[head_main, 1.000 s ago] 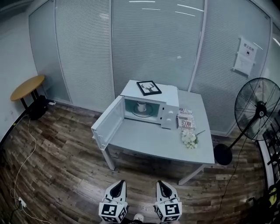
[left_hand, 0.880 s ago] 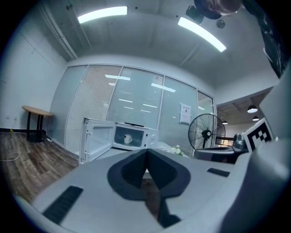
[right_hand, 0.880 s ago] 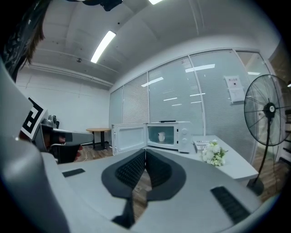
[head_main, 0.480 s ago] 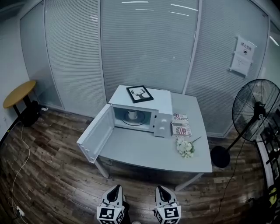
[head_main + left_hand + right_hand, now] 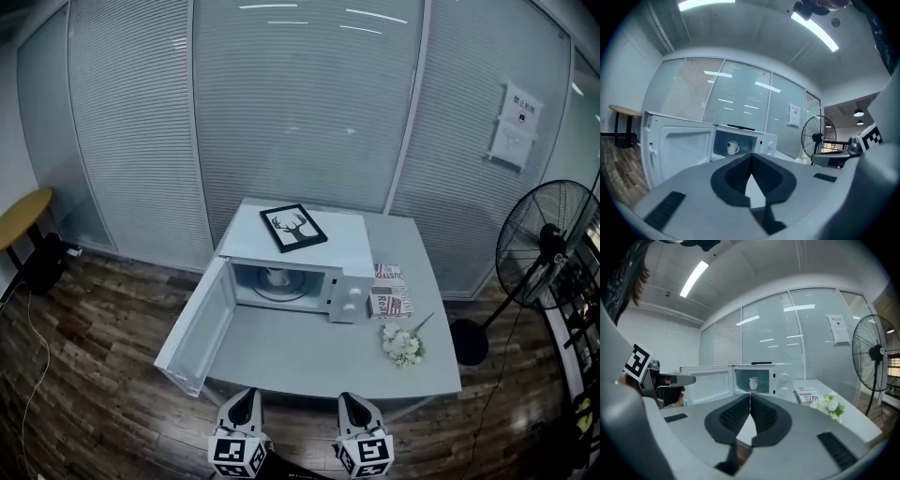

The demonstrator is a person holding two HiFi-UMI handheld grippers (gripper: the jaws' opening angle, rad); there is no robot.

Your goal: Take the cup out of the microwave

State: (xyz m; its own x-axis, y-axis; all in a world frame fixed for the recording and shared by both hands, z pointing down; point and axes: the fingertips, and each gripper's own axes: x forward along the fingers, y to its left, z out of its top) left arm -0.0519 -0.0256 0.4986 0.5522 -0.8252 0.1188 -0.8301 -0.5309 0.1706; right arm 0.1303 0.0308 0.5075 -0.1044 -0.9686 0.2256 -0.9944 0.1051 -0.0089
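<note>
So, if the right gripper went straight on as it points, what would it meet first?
Probably the cup inside the open microwave; the table in between looks free, though depth is unclear.

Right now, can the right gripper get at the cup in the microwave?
Probably not yet. The microwave door stands wide open and nothing blocks the cup, but the right gripper is shut and sits at the near edge of the table, well short.
</note>
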